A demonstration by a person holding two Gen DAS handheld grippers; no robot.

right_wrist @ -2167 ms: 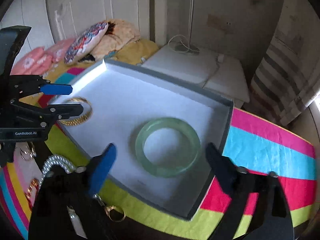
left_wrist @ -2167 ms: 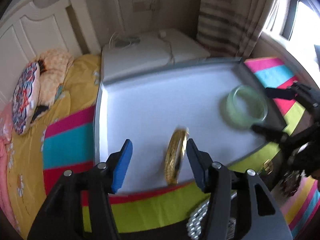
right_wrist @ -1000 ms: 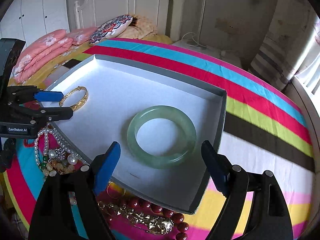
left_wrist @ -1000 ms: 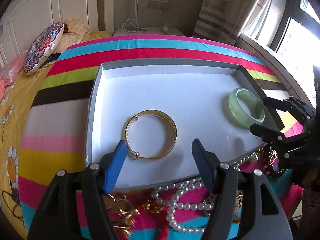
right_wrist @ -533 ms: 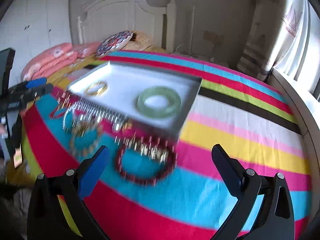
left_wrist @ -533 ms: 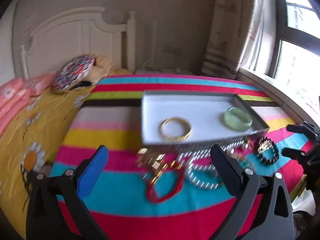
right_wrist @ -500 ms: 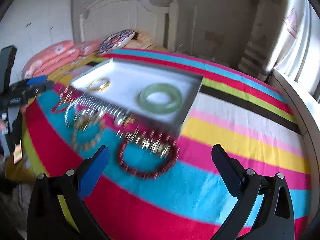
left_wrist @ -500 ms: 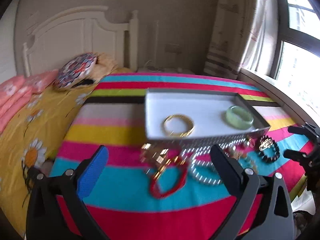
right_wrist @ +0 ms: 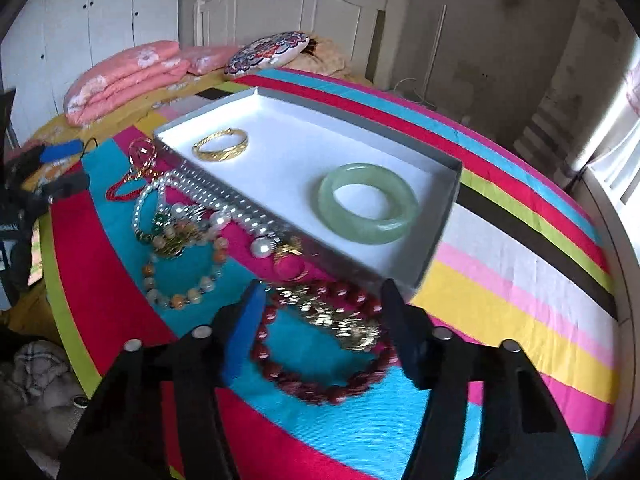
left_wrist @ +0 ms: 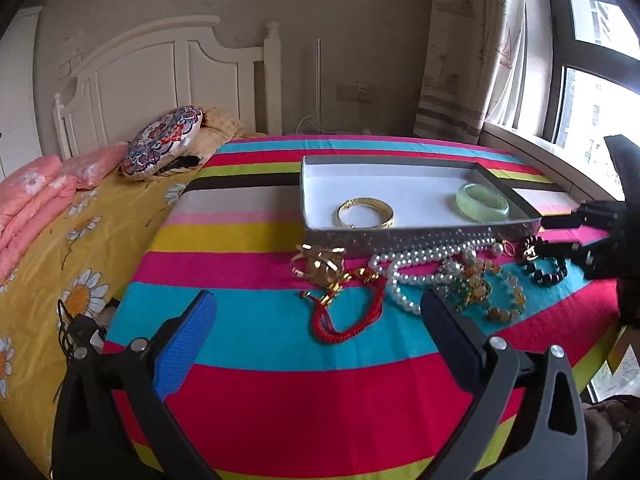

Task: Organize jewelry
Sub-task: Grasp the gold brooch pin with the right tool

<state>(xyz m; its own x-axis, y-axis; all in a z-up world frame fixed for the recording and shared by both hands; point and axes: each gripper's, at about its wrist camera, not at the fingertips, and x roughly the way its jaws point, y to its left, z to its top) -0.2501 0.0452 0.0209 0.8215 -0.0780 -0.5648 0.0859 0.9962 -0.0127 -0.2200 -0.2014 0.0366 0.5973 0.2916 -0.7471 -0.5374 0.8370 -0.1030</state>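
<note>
We find the right gripper point(right_wrist: 322, 312) half closed, its jaws having just been narrowing, straddling the dark red bead bracelet point(right_wrist: 320, 360) without yet pinching it. The tray point(right_wrist: 440, 216) lies at twelve o'clock. The left gripper point(left_wrist: 316, 320), spread wide and empty, stands farther off.

A white headboard point(left_wrist: 168, 76) backs the bed; a round patterned cushion point(left_wrist: 162, 142) lies beside folded pink quilts point(right_wrist: 124, 76); striped curtain point(left_wrist: 460, 48) hangs by the window point(left_wrist: 592, 80).
</note>
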